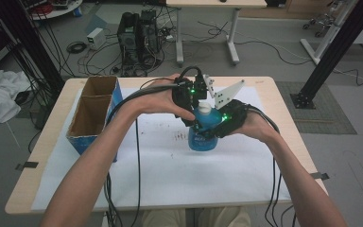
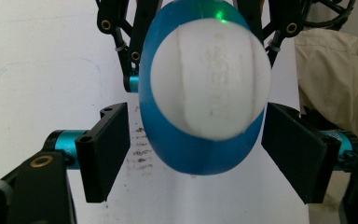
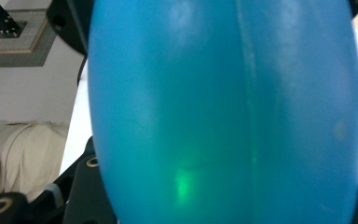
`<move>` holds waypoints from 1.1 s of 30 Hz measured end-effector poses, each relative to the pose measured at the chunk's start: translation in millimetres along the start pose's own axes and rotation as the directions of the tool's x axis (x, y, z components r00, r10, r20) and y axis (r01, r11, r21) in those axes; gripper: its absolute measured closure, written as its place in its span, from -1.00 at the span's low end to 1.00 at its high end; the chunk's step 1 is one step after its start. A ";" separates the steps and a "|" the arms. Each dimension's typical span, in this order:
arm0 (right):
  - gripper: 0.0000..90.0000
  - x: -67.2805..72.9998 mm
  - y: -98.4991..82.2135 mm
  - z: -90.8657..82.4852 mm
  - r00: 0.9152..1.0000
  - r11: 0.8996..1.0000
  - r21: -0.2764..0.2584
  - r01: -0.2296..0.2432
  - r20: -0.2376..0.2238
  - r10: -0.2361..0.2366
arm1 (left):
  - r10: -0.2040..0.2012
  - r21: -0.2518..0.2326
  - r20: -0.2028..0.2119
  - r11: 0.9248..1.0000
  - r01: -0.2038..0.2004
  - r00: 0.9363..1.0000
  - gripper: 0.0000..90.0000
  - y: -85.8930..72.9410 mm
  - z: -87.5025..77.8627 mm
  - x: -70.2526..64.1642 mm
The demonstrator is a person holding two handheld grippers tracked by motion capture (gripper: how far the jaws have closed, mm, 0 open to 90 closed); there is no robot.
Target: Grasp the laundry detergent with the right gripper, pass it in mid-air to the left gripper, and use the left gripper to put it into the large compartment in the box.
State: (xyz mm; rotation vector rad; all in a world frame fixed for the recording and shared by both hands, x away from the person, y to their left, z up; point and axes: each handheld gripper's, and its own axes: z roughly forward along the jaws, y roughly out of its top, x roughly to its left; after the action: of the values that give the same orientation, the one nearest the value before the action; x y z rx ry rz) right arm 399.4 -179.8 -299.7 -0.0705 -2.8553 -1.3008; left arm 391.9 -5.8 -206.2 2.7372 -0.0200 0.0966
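A blue bottle (image 1: 201, 139) with a white cap (image 1: 204, 109) stands upright on the white sheet (image 1: 179, 175) at the middle of the table. My right gripper (image 1: 217, 124) comes in from the right and is shut on the bottle's upper body; the blue bottle wall (image 3: 223, 112) is right against its camera. My left gripper (image 1: 194, 106) hangs over the bottle, pointing down. In the left gripper view its two black jaws stand open on either side of the white cap (image 2: 209, 79), with a gap on each side. The left gripper (image 2: 193, 112) touches nothing.
An open cardboard box (image 1: 94, 111) with two compartments and a blue side stands at the table's left edge. Dark smudges (image 1: 179, 136) mark the sheet left of the bottle. Cables (image 1: 137, 156) trail from both grippers toward the front edge.
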 end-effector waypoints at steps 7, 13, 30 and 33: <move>-0.03 -0.3 0.0 1.6 1.000 1.000 0.001 -0.001 0.004 0.001 | -0.017 0.010 0.016 1.000 0.016 1.000 -0.47 5.4 23.1 -0.6; -0.03 0.9 0.4 3.0 1.000 1.000 0.007 -0.005 0.001 0.005 | -0.019 0.001 0.003 1.000 0.019 1.000 -0.41 6.0 24.9 -0.6; -0.03 1.4 0.4 5.7 1.000 1.000 0.017 -0.003 0.006 0.003 | -0.021 -0.009 0.017 1.000 0.021 1.000 -0.23 5.8 27.7 -0.4; -0.03 2.3 0.8 6.9 1.000 1.000 0.017 0.001 0.006 -0.001 | -0.020 -0.013 0.019 1.000 0.020 1.000 -0.23 6.0 28.1 -0.9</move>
State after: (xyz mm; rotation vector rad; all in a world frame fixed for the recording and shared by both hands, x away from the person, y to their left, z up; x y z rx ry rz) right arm 397.3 -173.9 -303.5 -0.0730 -2.8709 -1.2786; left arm 392.7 -22.3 -229.8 2.7246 0.0014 0.0646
